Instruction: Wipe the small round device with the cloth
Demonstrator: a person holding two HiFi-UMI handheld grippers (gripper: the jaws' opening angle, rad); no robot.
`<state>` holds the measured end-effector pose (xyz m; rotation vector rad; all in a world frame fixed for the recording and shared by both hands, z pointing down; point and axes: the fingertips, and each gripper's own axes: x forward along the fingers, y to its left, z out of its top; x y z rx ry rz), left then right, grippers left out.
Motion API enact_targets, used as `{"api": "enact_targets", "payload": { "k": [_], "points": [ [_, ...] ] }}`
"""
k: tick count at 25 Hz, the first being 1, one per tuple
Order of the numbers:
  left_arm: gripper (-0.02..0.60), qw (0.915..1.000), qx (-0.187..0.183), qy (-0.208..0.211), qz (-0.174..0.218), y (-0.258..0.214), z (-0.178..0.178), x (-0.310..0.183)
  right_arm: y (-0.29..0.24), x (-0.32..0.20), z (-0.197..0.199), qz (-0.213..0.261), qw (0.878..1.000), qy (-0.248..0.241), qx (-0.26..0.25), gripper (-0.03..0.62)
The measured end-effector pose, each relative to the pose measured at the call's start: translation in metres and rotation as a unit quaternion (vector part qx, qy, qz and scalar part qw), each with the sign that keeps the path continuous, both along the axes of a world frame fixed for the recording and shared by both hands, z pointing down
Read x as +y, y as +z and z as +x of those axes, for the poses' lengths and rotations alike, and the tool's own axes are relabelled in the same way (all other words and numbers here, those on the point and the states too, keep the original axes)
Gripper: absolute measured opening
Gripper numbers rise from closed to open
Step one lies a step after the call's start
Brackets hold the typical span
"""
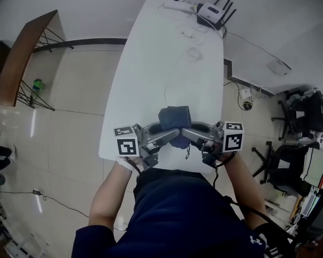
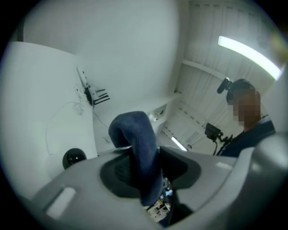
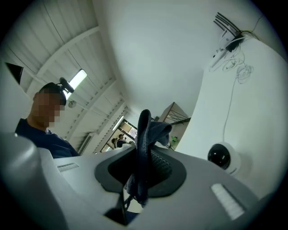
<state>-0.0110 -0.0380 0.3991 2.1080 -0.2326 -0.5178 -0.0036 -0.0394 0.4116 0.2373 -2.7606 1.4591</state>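
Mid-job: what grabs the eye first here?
A dark blue cloth bunches between the left tool and right tool, both clamped on it above the white table's near edge. The small round white device with a black dome sits on the table; a white router with black antennas lies at the far end.
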Motion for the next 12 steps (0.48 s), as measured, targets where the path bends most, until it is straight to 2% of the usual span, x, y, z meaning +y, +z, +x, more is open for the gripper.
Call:
{"api": "enact_targets", "payload": {
  "k": [1,2,4,7,9,11,12],
  "points": [
    [0.087,0.9999,-0.014,-0.006,-0.006,0.007,-0.002,-0.001,0.007,-0.002,0.0,-0.004,1.0,0.012,0.012,0.072],
    [0.072,0.9995,-0.028,-0.012,-0.011,0.016,-0.004,-0.002,0.014,-0.003,0.0,-0.008,0.999,0.025,0.023,0.077],
    [0.069,0.998,-0.055,-0.027,-0.018,0.032,-0.011,-0.005,0.028,-0.009,0.002,-0.021,0.997,0.063,0.04,0.094],
    [0.067,0.9894,-0.118,-0.071,-0.046,0.068,-0.039,-0.019,0.044,-0.031,0.026,-0.042,0.982,0.176,0.058,0.127],
    [0.066,0.9722,-0.198,-0.095,-0.081,0.109,-0.063,-0.034,0.052,-0.043,0.052,-0.053,0.965,0.249,0.062,0.105],
    [0.064,0.9514,-0.271,-0.097,-0.111,0.147,-0.075,-0.049,0.061,-0.046,0.071,-0.067,0.956,0.281,0.056,0.086],
    [0.064,0.9441,-0.293,-0.088,-0.123,0.162,-0.075,-0.055,0.066,-0.045,0.077,-0.073,0.954,0.285,0.055,0.08]
  ]
}}
